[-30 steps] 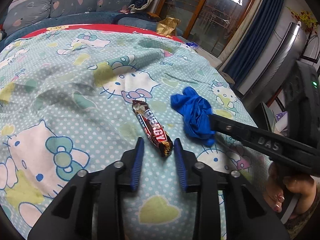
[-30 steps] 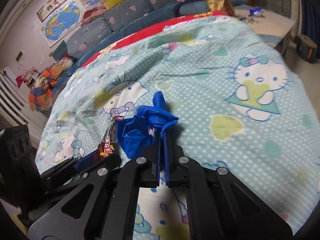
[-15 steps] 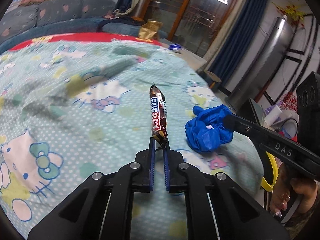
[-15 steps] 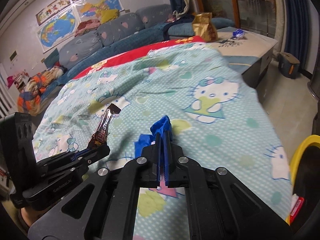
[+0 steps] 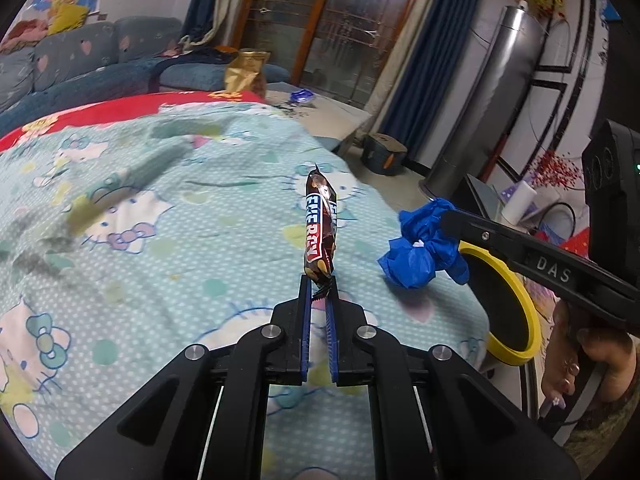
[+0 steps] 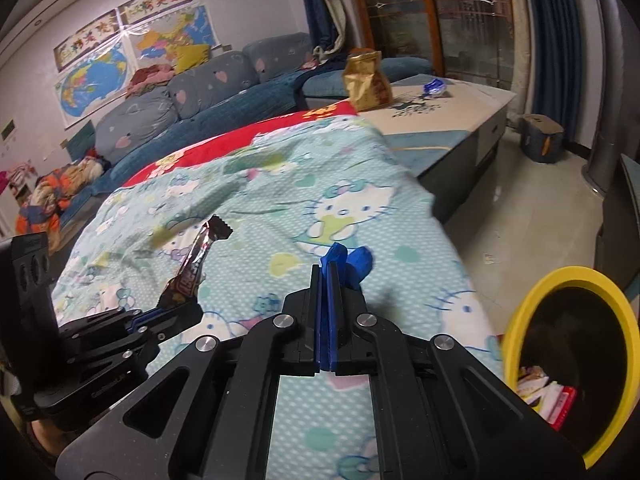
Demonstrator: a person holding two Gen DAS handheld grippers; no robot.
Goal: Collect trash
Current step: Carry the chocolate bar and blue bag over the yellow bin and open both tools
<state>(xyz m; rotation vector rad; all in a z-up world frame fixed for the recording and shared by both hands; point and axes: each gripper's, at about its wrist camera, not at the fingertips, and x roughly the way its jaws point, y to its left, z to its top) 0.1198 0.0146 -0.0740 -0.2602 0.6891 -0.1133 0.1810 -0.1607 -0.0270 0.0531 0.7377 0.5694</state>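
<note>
My left gripper (image 5: pixel 319 286) is shut on the crimped end of a brown snack bar wrapper (image 5: pixel 320 232), which stands up off the cat-print bedsheet (image 5: pixel 160 240). The right gripper (image 5: pixel 444 216) comes in from the right, shut on a crumpled blue glove (image 5: pixel 420 252) held above the bed's edge. In the right wrist view my right gripper (image 6: pixel 329 270) pinches the blue glove (image 6: pixel 358 262), most of it hidden behind the fingers. The left gripper (image 6: pixel 182 308) holds the wrapper (image 6: pixel 196 264) at lower left. A yellow-rimmed trash bin (image 6: pixel 568 280) stands on the floor at right.
The trash bin (image 5: pixel 516 304) sits beside the bed's right edge, with wrappers inside. A low table (image 6: pixel 452 116) carries a gold bag (image 6: pixel 366 80) and a small blue wrapper (image 6: pixel 436 87). A sofa (image 6: pixel 200 96) runs behind the bed. A person's hand (image 5: pixel 580 360) grips the right tool.
The left gripper closed on the snack wrapper and lifted it off the sheet. Both grippers rose and swung right with their loads, bringing the yellow bin into view.
</note>
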